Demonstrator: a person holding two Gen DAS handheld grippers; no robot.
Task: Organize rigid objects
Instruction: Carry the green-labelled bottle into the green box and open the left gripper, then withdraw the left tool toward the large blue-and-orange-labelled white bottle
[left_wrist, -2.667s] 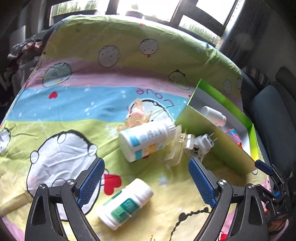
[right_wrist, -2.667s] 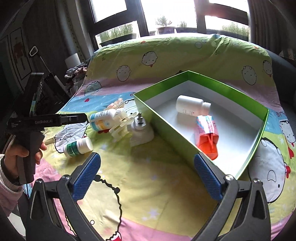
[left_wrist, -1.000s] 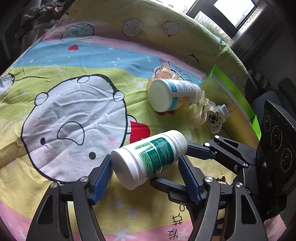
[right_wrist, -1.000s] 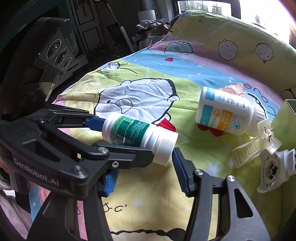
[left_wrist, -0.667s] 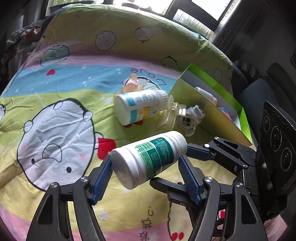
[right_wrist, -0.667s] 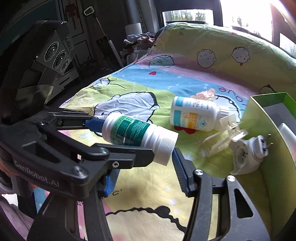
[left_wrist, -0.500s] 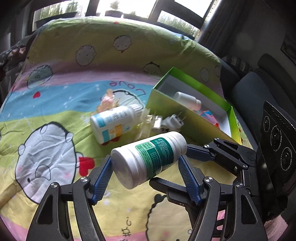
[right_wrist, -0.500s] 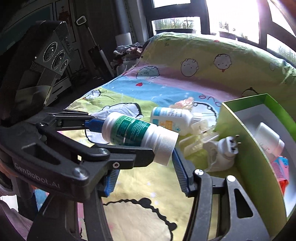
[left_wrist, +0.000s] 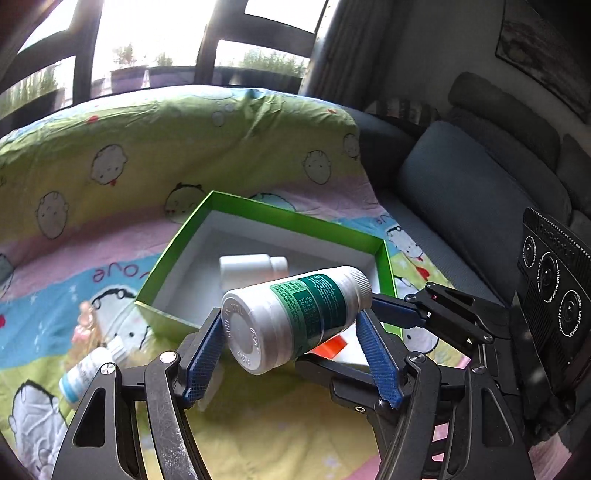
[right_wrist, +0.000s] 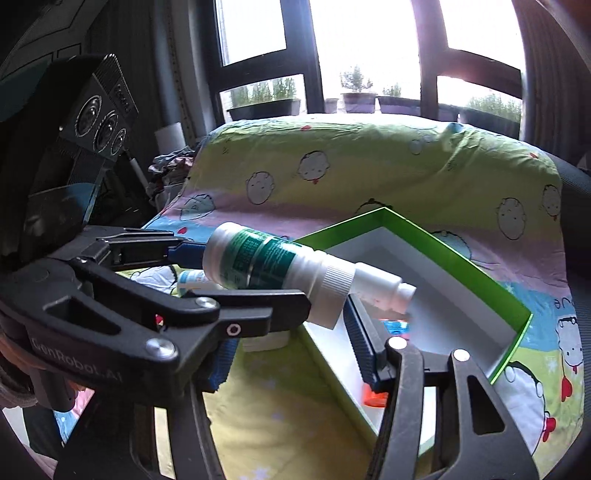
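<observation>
1. Daylight comes through dark-framed windows (left_wrist: 155, 44) along the top of both views, with potted plants on the sill outside; a grey sofa (left_wrist: 472, 184) fills the right side of the left wrist view.
2. Below the windows a cartoon-print bedsheet (left_wrist: 184, 147) in green, pink, blue and yellow bands covers the work surface.
3. At the centre of the left wrist view sits an open green box (left_wrist: 258, 212) with a white inside; in the right wrist view it lies at centre right.
4. Inside the box lies a plain white bottle (left_wrist: 253, 267) on its side, and an orange item (left_wrist: 330, 347) shows at its lower edge, mostly hidden.
5. The green-labelled white bottle (left_wrist: 295, 317) is held in the air, lying crosswise in front of the box, at lower centre of the left wrist view.
6. The left gripper (left_wrist: 291, 354) pinches the bottle's body between its blue pads.
7. The right gripper (right_wrist: 291, 354) grips the same bottle at its ribbed cap end, its fingers reaching in from the right of the left wrist view.
8. On the sheet at lower left of the left wrist view lies a blue-labelled bottle (left_wrist: 86, 373), outside the box.
</observation>
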